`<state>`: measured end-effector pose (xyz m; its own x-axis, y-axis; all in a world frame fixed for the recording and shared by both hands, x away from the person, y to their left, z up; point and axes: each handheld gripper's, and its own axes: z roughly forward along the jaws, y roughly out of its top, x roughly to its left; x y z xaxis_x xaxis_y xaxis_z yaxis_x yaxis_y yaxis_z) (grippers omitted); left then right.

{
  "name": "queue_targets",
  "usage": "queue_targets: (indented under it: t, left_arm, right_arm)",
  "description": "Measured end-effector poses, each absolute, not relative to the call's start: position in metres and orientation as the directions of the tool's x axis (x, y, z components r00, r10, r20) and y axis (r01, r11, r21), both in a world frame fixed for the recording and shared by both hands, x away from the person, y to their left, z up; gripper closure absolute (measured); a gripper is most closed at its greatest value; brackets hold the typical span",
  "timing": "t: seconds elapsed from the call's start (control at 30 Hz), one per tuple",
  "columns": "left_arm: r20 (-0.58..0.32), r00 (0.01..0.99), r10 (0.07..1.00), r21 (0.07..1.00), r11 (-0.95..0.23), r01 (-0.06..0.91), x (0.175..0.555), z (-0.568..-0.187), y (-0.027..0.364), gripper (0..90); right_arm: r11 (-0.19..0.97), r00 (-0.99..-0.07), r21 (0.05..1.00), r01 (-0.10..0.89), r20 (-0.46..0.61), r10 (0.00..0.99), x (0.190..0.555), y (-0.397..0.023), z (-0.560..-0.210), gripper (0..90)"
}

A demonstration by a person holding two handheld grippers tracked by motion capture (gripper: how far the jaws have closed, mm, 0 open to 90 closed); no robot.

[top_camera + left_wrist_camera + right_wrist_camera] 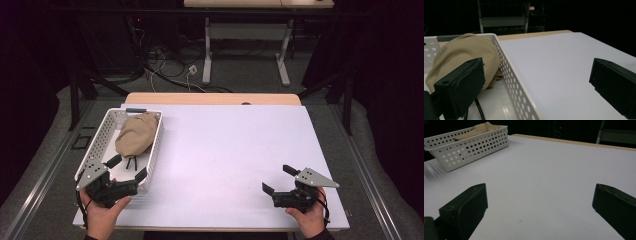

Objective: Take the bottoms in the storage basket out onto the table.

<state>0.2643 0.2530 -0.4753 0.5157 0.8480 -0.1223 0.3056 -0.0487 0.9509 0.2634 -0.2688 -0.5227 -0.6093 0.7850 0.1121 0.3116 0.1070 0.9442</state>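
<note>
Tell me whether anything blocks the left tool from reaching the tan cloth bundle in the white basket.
The basket's near-right wall runs between the left tool's open jaws: one jaw sits inside the basket, the other outside over the white table surface. Inside, nothing visible stands between that jaw and the tan cloth bundle, which lies just ahead.

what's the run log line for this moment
left tongs: open, astride near corner wall of white basket | tan cloth bag: in basket, not gripped | right tongs: open over white sheet
</note>
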Motion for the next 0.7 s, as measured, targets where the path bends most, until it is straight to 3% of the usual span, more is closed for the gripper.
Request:
queue_targets:
  t: [0.7]
  left_arm:
    - [-0.108, 0.487, 0.867, 0.935, -0.079, 0.347, 0.302, -0.439, 0.241, 0.2]
  right_arm:
    - [0.128, -0.594, 0.935, 0.330, 0.100, 0.798, 0.265, -0.263, -0.525, 0.2]
